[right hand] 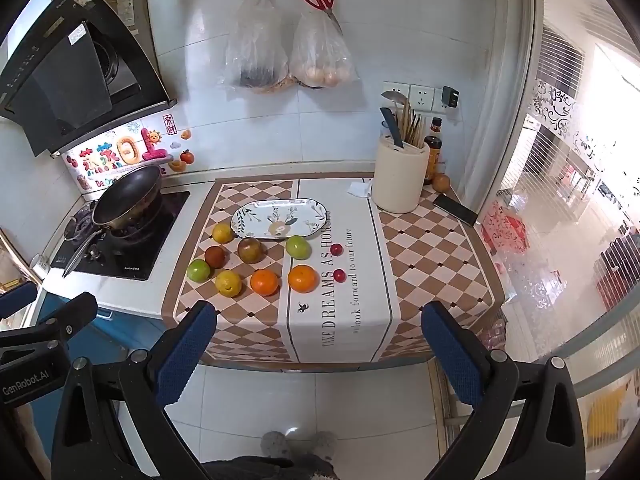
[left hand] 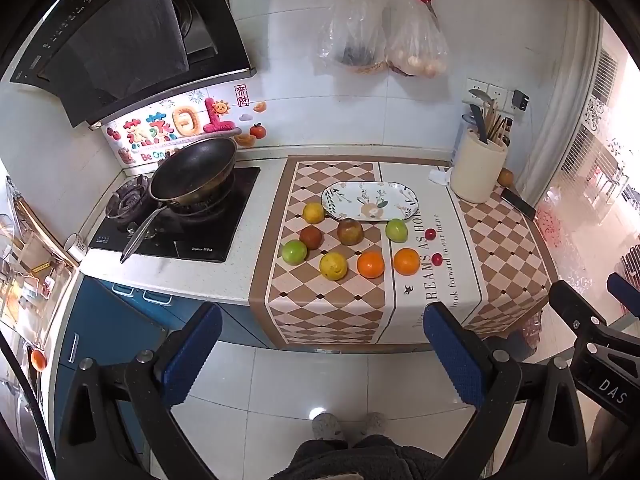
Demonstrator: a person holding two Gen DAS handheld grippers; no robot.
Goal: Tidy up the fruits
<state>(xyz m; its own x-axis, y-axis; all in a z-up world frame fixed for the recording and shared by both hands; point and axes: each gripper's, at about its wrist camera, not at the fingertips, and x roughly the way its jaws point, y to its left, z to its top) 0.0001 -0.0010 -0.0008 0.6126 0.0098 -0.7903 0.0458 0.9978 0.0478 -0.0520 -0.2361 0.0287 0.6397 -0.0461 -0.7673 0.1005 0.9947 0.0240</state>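
Several fruits lie on the checkered mat (left hand: pixel 320 304) in front of an empty oval floral plate (left hand: pixel 370 200) (right hand: pixel 280 218): two oranges (left hand: pixel 371 264) (right hand: pixel 302 278), two yellow fruits (left hand: pixel 333 266) (right hand: pixel 228 283), two green ones (left hand: pixel 396 230) (right hand: pixel 298 246), two dark brown-red ones (left hand: pixel 350 231) (right hand: pixel 251 250) and two small red ones (left hand: pixel 430 234) (right hand: pixel 339 275). My left gripper (left hand: pixel 320 354) and right gripper (right hand: pixel 316 354) are both open and empty, held back from the counter edge over the floor.
A wok (left hand: pixel 194 174) sits on the stove at left. A utensil holder (left hand: pixel 478 170) (right hand: pixel 400 176), a phone (right hand: pixel 456 209) and a bottle (right hand: pixel 433 152) stand at the back right. Plastic bags (right hand: pixel 288 52) and red scissors hang on the wall.
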